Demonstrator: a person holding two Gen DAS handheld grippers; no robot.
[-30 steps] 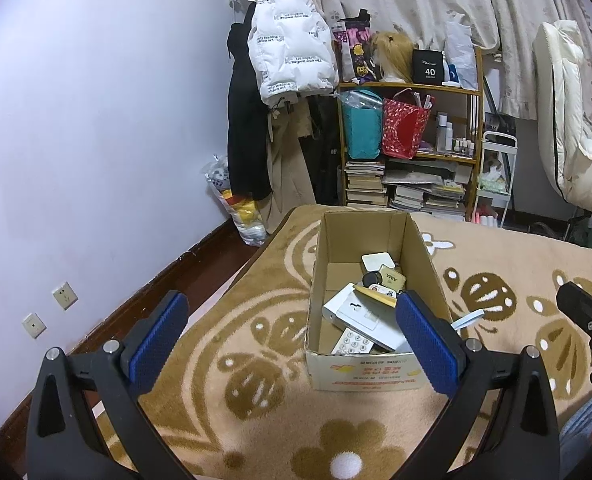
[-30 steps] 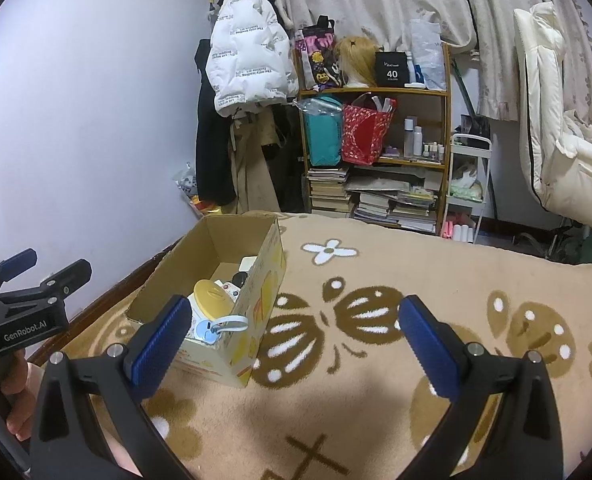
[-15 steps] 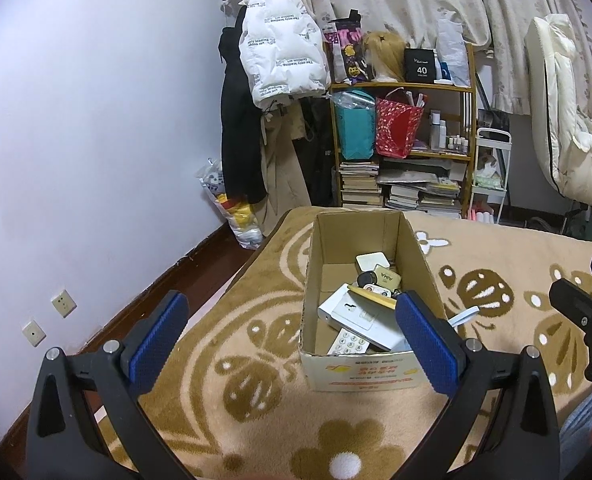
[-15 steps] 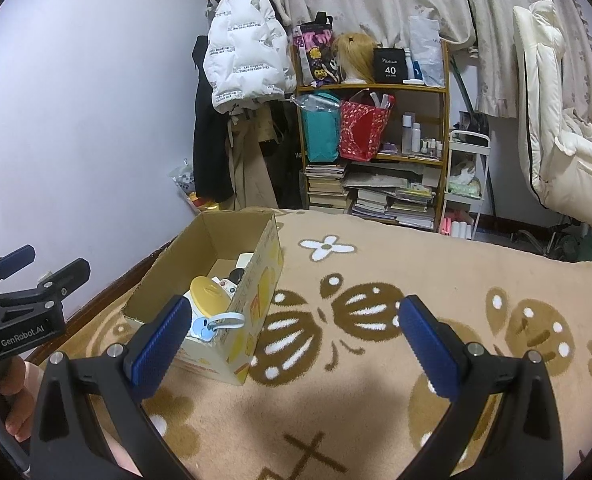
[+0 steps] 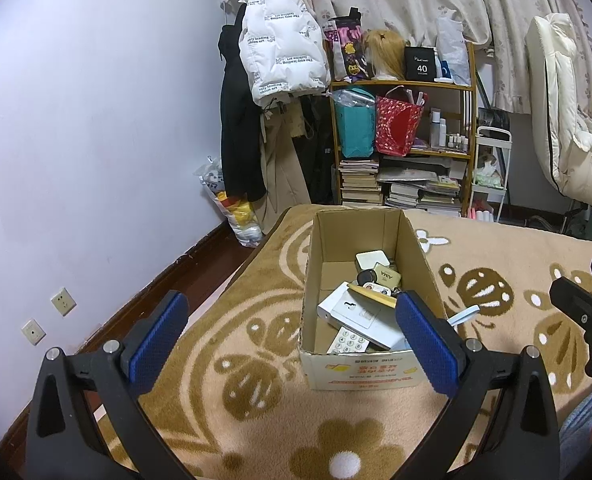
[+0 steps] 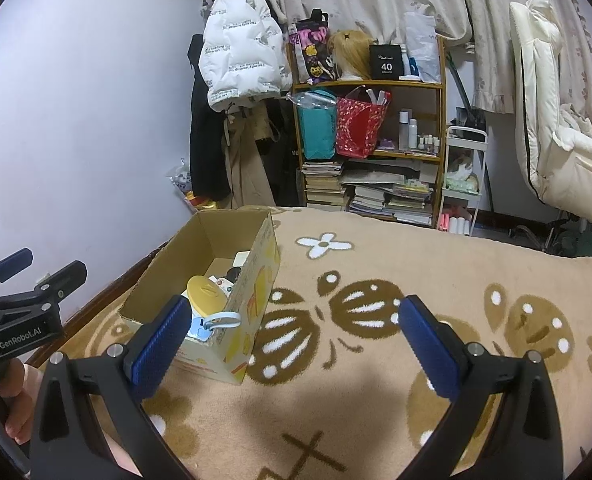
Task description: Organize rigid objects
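Note:
An open cardboard box (image 5: 331,236) (image 6: 256,280) sits on a tan patterned blanket (image 5: 256,412). Inside it lie a white flat device (image 5: 359,312), a keypad remote (image 5: 347,342), a white square case (image 5: 371,258), a yellow round lid (image 6: 208,294) and a pale blue tag (image 6: 216,322) hanging over the rim. My left gripper (image 5: 292,336) is open, held above the blanket just in front of the box, empty. My right gripper (image 6: 292,338) is open to the right of the box, empty. A hand (image 6: 20,392) holds the left gripper's handle.
A wooden shelf (image 5: 403,148) with bags, bottles and stacked books stands against the far wall. Coats (image 5: 280,60) hang beside it. A white cart (image 5: 491,168) and a white quilt (image 5: 567,152) are at the right. A dark floor strip (image 5: 176,276) runs along the lilac wall.
Both grippers have risen and drawn back slightly, so the box sits a little lower and smaller in view. Both stay open and empty.

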